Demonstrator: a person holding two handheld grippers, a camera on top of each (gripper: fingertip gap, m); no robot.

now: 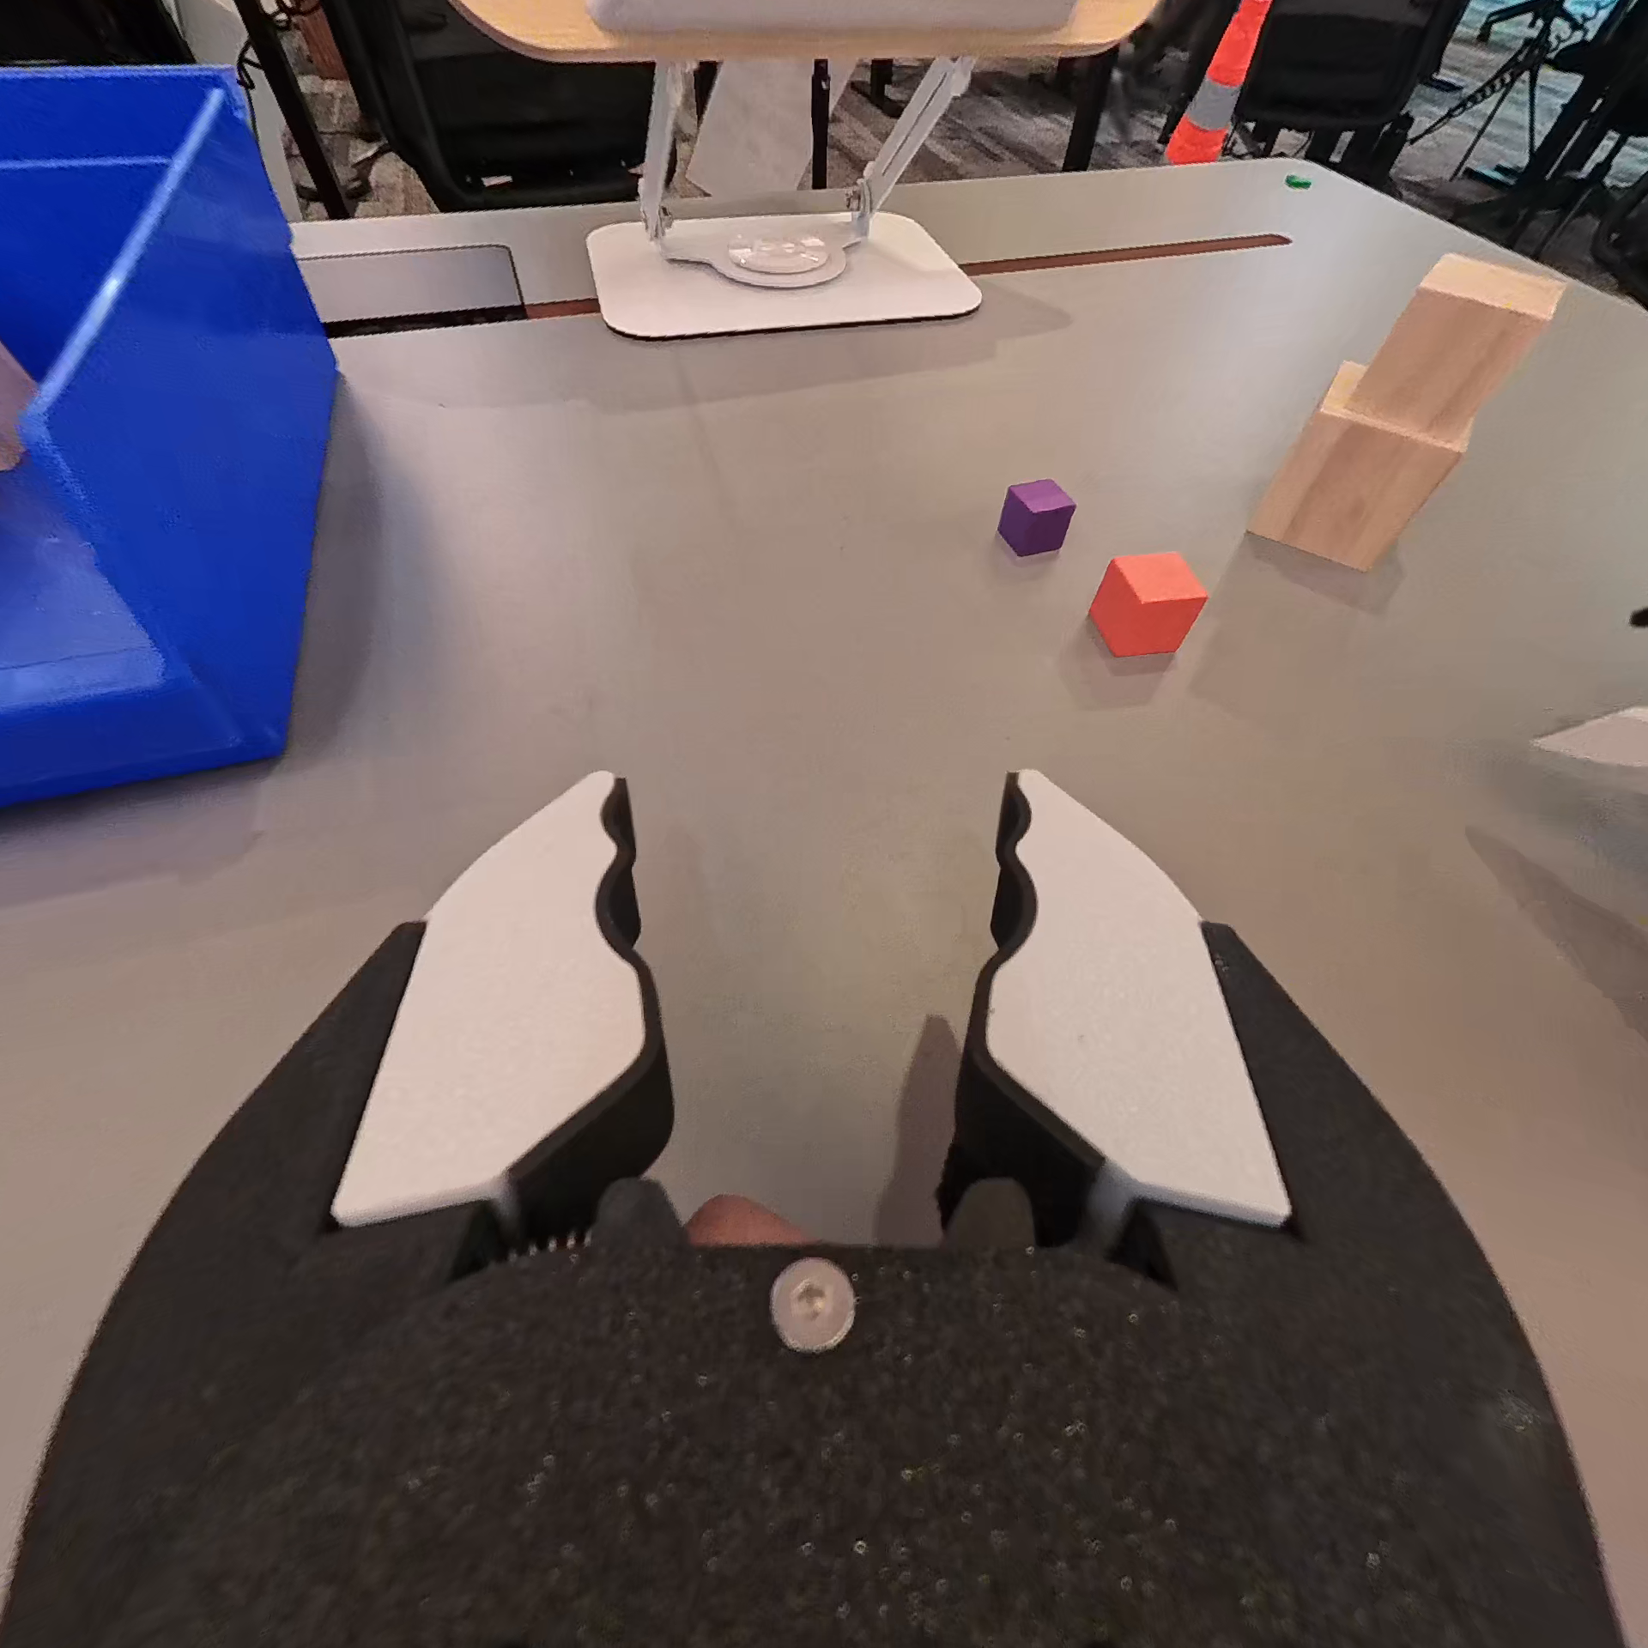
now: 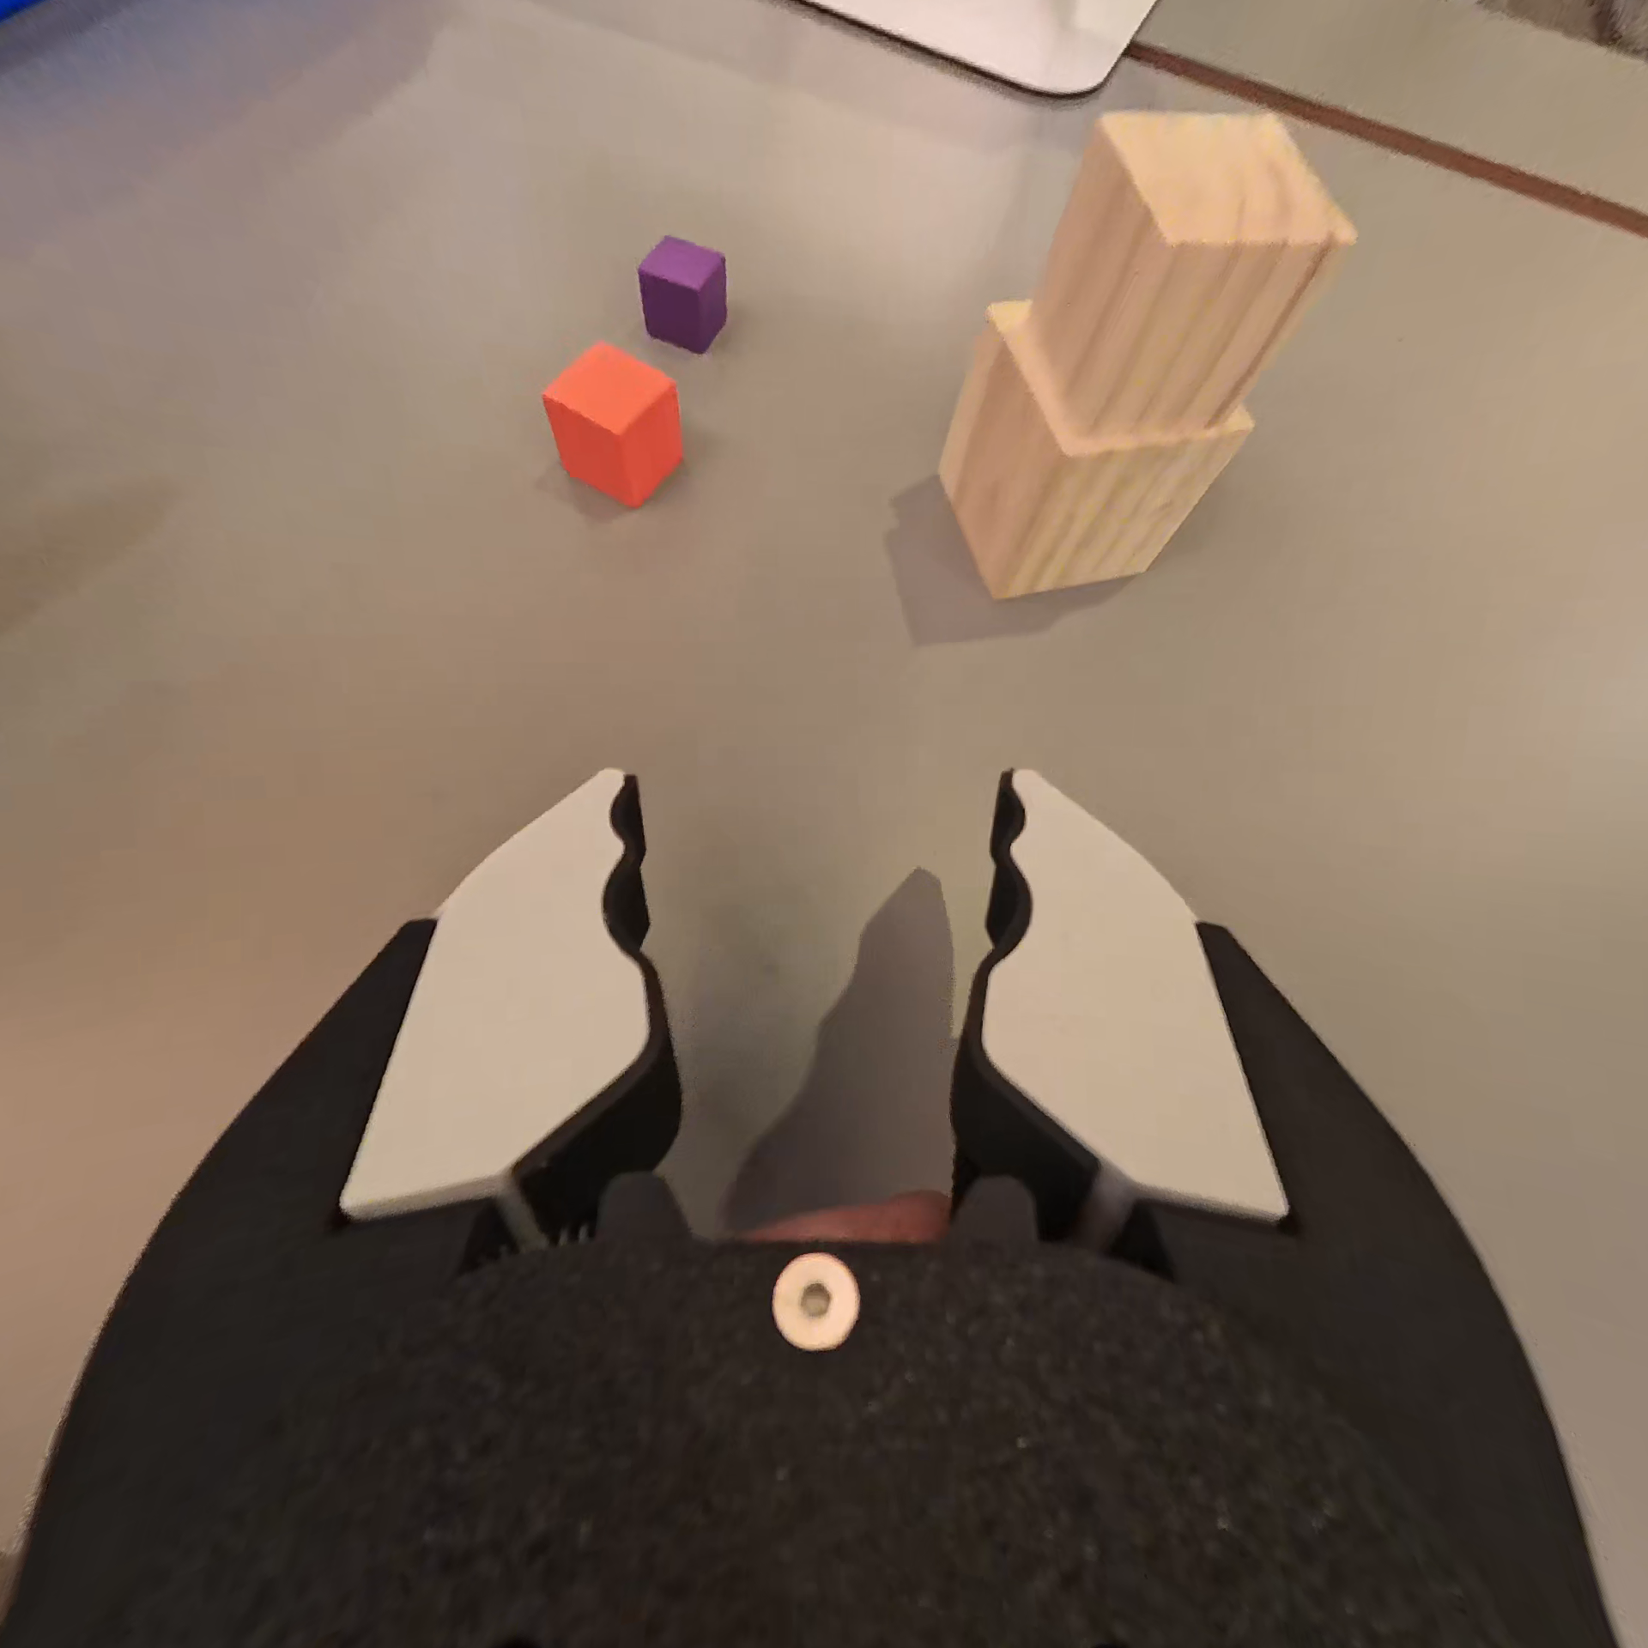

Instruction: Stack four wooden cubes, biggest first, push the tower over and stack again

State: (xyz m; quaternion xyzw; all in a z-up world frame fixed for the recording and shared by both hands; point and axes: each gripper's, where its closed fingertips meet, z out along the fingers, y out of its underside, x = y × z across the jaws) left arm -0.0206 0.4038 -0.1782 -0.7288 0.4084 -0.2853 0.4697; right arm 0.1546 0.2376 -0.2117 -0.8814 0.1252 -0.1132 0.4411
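Both claws hover over the grey table (image 2: 267, 624), jaws spread wide, each empty: left claw (image 1: 816, 785), right claw (image 2: 816, 785). In the right wrist view, the larger plain wooden cube (image 2: 1070, 508) sits at 1 o'clock with the smaller plain cube (image 2: 1177, 303) stacked on it. The orange cube (image 2: 615, 428) and purple cube (image 2: 682, 294) lie apart at 11 o'clock. A blue bin (image 1: 178, 499) stands at 10 o'clock in the left wrist view.

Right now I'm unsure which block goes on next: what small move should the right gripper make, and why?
Probably ease the open right gripper toward the orange cube. Two plain wooden cubes are already stacked, and the orange cube looks bigger than the purple cube, so it likely goes on next.
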